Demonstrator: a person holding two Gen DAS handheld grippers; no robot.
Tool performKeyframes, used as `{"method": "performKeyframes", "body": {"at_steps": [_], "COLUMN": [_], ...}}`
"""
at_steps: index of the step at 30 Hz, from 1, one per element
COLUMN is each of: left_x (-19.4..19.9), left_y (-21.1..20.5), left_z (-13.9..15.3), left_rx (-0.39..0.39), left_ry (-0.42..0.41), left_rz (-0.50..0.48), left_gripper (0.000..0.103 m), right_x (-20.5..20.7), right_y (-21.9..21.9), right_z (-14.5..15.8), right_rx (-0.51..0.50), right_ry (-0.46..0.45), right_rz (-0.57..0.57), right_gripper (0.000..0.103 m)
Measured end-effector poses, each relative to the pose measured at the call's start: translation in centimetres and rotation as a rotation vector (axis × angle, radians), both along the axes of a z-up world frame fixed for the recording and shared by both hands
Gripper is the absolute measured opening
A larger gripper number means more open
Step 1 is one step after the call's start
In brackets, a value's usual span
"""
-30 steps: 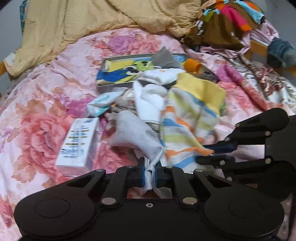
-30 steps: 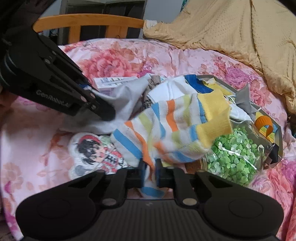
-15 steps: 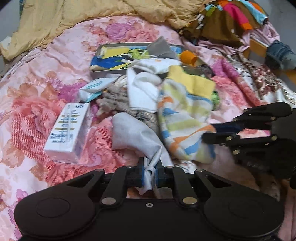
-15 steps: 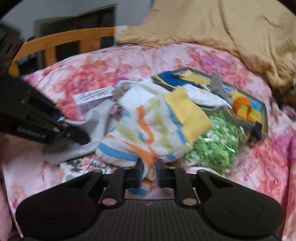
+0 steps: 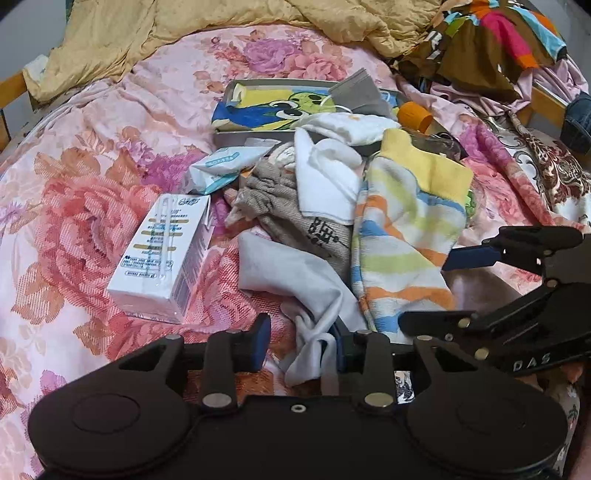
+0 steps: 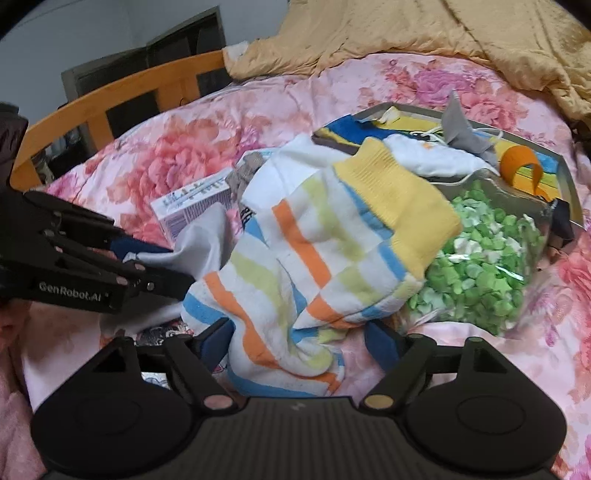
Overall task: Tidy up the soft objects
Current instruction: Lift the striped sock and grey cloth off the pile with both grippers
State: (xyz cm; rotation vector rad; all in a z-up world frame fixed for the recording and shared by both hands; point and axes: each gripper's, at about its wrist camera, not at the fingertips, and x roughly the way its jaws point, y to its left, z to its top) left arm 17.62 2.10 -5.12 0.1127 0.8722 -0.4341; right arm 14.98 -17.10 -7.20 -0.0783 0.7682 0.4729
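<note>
A pile of soft things lies on the floral bedspread. A striped sock with a yellow cuff [image 5: 402,236] [image 6: 317,258] lies at the right of it. A pale grey sock [image 5: 295,280] [image 6: 207,236] lies at the left, with a beige sock [image 5: 295,206] and a white cloth [image 5: 325,177] behind. My left gripper [image 5: 301,347] is open, its jaws apart around the grey sock's end. My right gripper [image 6: 299,343] is open, its jaws apart around the striped sock's toe. Each gripper shows in the other's view: the right [image 5: 454,288], the left [image 6: 162,266].
A white carton [image 5: 166,254] lies left of the pile. A cartoon-printed tray [image 5: 266,107] sits behind, with a grey cloth and an orange tape roll [image 6: 521,166]. A bag of green pieces [image 6: 480,266] lies right. A mustard blanket [image 5: 184,33] and wooden bed rail [image 6: 118,96] border the bed.
Both grippers were shut on their socks; now both have opened. The grey sock and the striped sock rest on the bed between the open jaws.
</note>
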Motion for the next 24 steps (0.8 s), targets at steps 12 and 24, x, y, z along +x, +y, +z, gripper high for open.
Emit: {"method": "performKeyframes", "body": {"at_steps": [12,24], "left_x": [0.1,-2.0], "left_y": [-0.1,-0.6], "left_z": [-0.2,1.7], "left_rx": [-0.023,0.01], "left_ry": [0.037,-0.209], "left_rz": [-0.026,-0.073], "left_gripper": [0.022,0.009], "right_x": [0.4,-2.4], "right_y": [0.6,2.7], "right_z": [-0.1,1.0], "right_rx": [-0.032,-0.149], "right_ry": [-0.034,-0.2], "right_rz": [0.001,0.072], "right_gripper": [0.033,0.016]}}
